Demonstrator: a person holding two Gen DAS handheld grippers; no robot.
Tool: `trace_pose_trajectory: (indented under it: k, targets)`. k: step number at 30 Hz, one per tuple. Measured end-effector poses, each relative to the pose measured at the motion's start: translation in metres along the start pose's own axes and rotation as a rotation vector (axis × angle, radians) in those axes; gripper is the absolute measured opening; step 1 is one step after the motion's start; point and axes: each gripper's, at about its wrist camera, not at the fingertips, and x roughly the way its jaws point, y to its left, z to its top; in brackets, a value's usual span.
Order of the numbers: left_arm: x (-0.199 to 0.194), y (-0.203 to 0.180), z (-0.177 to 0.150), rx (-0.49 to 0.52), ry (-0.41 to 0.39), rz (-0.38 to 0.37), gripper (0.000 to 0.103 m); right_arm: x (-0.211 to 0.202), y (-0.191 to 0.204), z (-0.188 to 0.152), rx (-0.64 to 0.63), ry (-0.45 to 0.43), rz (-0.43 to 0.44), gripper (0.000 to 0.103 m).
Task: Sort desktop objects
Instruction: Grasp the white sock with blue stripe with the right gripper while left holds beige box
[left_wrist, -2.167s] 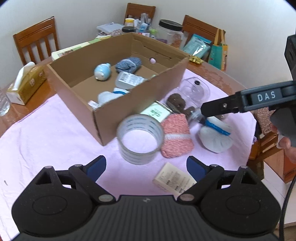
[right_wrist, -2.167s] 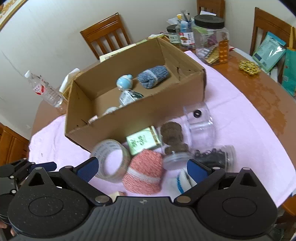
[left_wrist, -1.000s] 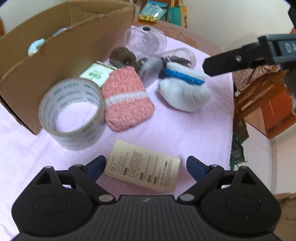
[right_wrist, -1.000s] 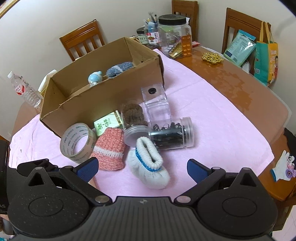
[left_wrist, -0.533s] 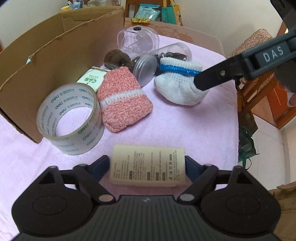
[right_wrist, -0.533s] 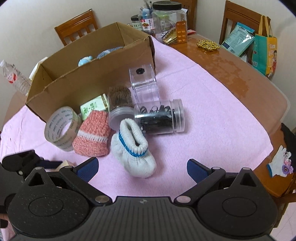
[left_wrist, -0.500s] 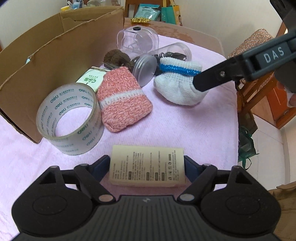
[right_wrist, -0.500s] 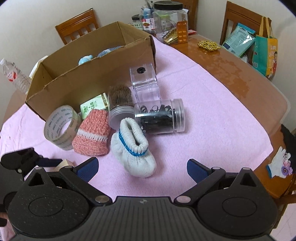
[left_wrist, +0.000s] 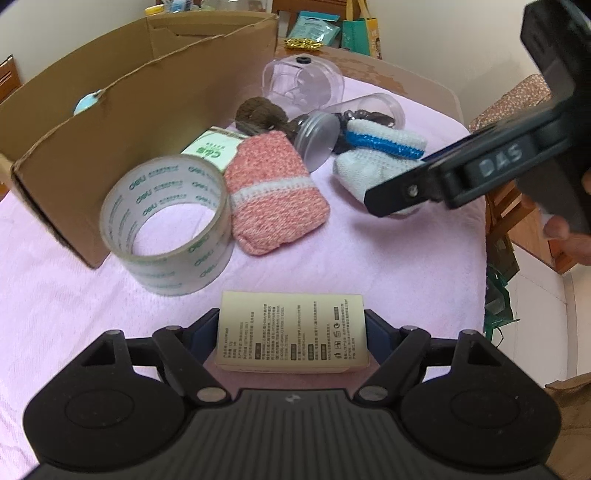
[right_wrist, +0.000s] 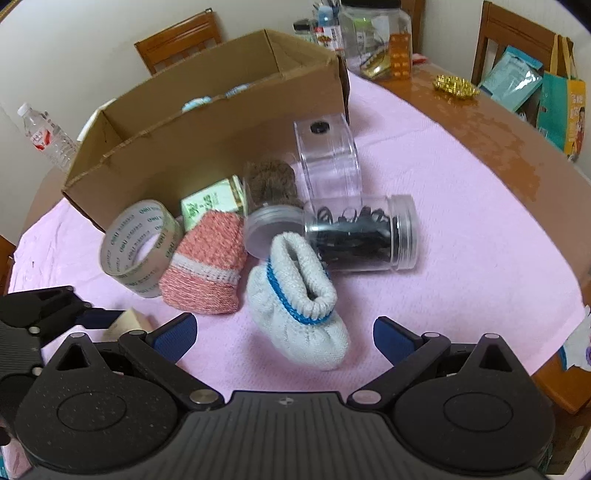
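A small cream box (left_wrist: 291, 339) with printed text lies on the pink cloth. My left gripper (left_wrist: 291, 321) is closing on it, and both blue pads touch its short sides. My right gripper (right_wrist: 284, 328) stands open and low over a white knitted sock with a blue stripe (right_wrist: 295, 295), which lies just ahead between its fingers, untouched. One of its fingers (left_wrist: 406, 192) crosses the left wrist view over that sock. A tape roll (left_wrist: 166, 225), a pink knitted pouch (left_wrist: 269, 192) and a green packet (left_wrist: 210, 151) lie before the cardboard box (left_wrist: 129, 110).
A lying clear jar of black hair ties (right_wrist: 362, 236), a clear container (right_wrist: 328, 155) and a brown tuft (right_wrist: 273, 177) sit behind the sock. A water bottle (right_wrist: 44, 136), a big jar (right_wrist: 373, 37) and bags (right_wrist: 557, 107) stand at the back. The table edge runs right.
My left gripper's jaws have closed from wide apart onto the cream box's sides. My right gripper has sunk closer to the white sock.
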Motion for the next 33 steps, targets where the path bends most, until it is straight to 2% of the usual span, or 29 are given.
trace_pose_trajectory:
  k: [4,7,13,19,22,27,33]
  targets:
    - [-0.001,0.001,0.001,-0.005,-0.004,0.001,0.080,0.015,-0.004,-0.005,-0.007,0.029,-0.035,0.103]
    - [0.002,0.002,0.003,-0.010,-0.005,-0.001,0.080,0.016,-0.001,-0.009,-0.019,0.026,-0.029,0.103]
    - [0.007,0.006,0.008,-0.018,-0.007,-0.004,0.080,0.012,0.011,-0.010,-0.036,0.031,0.055,0.103]
    - [0.005,0.010,0.007,-0.026,-0.012,0.002,0.080,0.004,0.021,-0.011,-0.021,0.073,0.205,0.103]
    - [0.003,0.012,0.005,-0.028,-0.014,0.005,0.080,0.000,0.027,-0.012,-0.026,0.080,0.244,0.103]
    - [0.000,0.012,0.001,-0.023,-0.016,0.011,0.080,-0.007,0.030,-0.007,-0.046,0.050,0.218,0.103]
    - [-0.005,0.015,-0.003,-0.035,-0.020,0.019,0.080,0.001,0.033,-0.004,-0.107,0.027,0.090,0.103]
